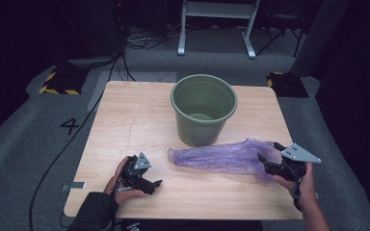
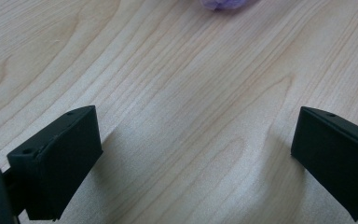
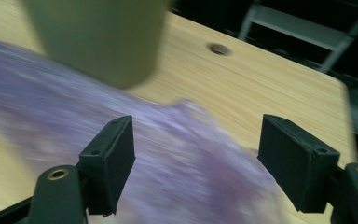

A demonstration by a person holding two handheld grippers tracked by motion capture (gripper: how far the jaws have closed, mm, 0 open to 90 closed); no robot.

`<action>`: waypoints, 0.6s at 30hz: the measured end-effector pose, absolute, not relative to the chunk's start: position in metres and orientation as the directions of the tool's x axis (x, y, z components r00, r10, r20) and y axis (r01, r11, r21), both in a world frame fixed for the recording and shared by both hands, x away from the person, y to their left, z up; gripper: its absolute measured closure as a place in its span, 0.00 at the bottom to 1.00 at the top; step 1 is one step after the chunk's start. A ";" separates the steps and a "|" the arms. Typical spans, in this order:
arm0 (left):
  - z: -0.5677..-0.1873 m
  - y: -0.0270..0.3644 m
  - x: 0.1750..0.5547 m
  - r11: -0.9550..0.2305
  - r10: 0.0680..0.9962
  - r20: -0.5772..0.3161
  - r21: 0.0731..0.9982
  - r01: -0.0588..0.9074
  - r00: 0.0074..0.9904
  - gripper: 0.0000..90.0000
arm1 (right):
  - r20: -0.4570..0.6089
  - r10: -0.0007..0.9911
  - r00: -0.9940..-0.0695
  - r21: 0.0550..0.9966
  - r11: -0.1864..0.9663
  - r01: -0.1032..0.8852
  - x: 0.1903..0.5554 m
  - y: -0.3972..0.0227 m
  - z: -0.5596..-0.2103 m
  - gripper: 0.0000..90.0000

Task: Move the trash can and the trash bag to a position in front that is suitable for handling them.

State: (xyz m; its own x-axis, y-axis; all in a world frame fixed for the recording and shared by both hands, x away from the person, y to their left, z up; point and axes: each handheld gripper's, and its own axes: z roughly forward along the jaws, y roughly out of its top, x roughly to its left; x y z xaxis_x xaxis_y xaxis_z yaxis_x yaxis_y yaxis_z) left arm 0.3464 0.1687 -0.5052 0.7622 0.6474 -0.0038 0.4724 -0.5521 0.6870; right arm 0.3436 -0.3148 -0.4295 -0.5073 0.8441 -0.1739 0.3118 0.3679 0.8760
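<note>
Right gripper [image 1: 268, 159] sits at the right end of the purple plastic bag [image 1: 221, 158], jaws spread wide, and the right gripper view shows the crumpled film between and beyond them without either pad pressing on it; that view is blurred, so whether the film brushes a pad I cannot tell. The bag lies stretched across the near middle of the wooden table [image 1: 135, 120], its left end reaching toward the centre, its long edge just in front of the green bucket [image 1: 204, 108], and it looks to touch the bucket's foot. Over on the other side, the left gripper [image 1: 155, 183] rests low near the table's near edge, pointing toward the bag, jaws also standing wide apart over bare wood; in the left gripper view the bag's tip [image 2: 226, 3] peeks in at the top, well apart from the pads. Room to move: there's a broad bare stretch left of the bucket and between the left gripper and the bag, while the right gripper works close to the table's right edge and near corner. Writing on show: a dark figure "4" [image 1: 70, 126] on the grey floor left of the table.
</note>
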 end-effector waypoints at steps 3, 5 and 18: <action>-0.505 0.166 0.347 -0.549 0.648 -0.007 0.689 0.473 0.762 0.01 | -0.109 0.811 -0.575 0.889 0.338 0.308 0.333 -0.294 -0.431 0.28; -0.505 0.165 0.348 -0.550 0.647 -0.006 0.688 0.472 0.762 0.01 | -0.057 0.799 -0.599 0.895 0.307 0.324 0.328 -0.279 -0.442 0.27; -0.505 0.165 0.349 -0.558 0.636 -0.006 0.688 0.465 0.772 0.01 | -0.084 0.782 -0.617 0.820 0.406 0.403 0.373 -0.256 -0.495 0.23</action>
